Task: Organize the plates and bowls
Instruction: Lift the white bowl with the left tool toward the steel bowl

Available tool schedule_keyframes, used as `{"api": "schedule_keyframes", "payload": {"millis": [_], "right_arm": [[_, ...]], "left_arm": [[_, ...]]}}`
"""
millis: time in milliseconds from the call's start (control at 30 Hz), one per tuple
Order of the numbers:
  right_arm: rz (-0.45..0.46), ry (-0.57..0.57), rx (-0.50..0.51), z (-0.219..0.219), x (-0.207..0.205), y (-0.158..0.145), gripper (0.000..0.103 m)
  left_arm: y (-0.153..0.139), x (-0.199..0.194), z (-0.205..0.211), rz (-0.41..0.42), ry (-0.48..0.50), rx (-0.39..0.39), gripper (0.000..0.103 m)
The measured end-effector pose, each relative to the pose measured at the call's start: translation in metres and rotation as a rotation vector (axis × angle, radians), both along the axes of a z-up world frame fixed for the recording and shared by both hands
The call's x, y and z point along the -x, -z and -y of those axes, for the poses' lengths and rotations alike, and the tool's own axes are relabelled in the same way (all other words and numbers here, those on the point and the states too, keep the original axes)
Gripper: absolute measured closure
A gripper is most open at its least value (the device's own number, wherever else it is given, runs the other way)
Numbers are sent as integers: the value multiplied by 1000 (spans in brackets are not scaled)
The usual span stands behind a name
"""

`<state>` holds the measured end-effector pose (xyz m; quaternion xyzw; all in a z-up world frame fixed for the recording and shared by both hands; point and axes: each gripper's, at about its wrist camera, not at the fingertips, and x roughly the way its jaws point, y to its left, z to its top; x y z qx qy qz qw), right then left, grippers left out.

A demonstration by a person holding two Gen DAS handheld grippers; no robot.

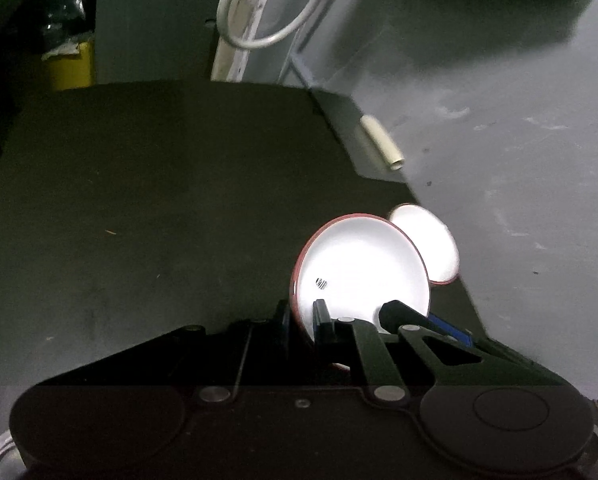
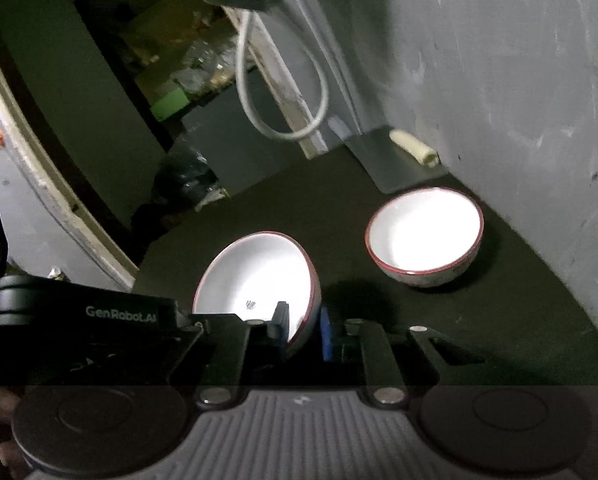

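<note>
**Both grippers clamp one tilted bowl**

Left wrist view: the left gripper (image 1: 301, 320) has its jaws drawn narrow on the rim of a white bowl (image 1: 363, 268) with a red edge. The bowl is tipped on its side above a dark table (image 1: 147, 200). A second bowl (image 1: 435, 244) shows behind it, near a grey wall (image 1: 499, 160). The right gripper (image 1: 415, 318) reaches in from the right.

Right wrist view: the right gripper (image 2: 303, 328) pinches the tilted bowl's (image 2: 255, 276) wall, one finger inside, one outside. The second bowl (image 2: 425, 232) sits upright on the table (image 2: 499, 320), apart from it. The left gripper (image 2: 119, 316) comes in from the left.
</note>
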<state>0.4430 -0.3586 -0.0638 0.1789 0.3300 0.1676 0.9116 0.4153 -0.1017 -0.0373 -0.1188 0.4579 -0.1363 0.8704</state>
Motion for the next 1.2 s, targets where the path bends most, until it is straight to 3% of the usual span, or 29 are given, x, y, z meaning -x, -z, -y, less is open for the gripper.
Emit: {"api": "schedule_keyframes", "payload": {"millis": [267,533,1200], "right_arm": [[88,-53,44,-1,52,-42,85],[133,-60,102,-15,100,-74,85],[126,-224,198,-75,204,-99,85]], "left_arm": [[-26,52,-17,65,7,89,93],[-43,97,-30,118,23,131,93],[-44,205,-107,138,-39,221,93]]}}
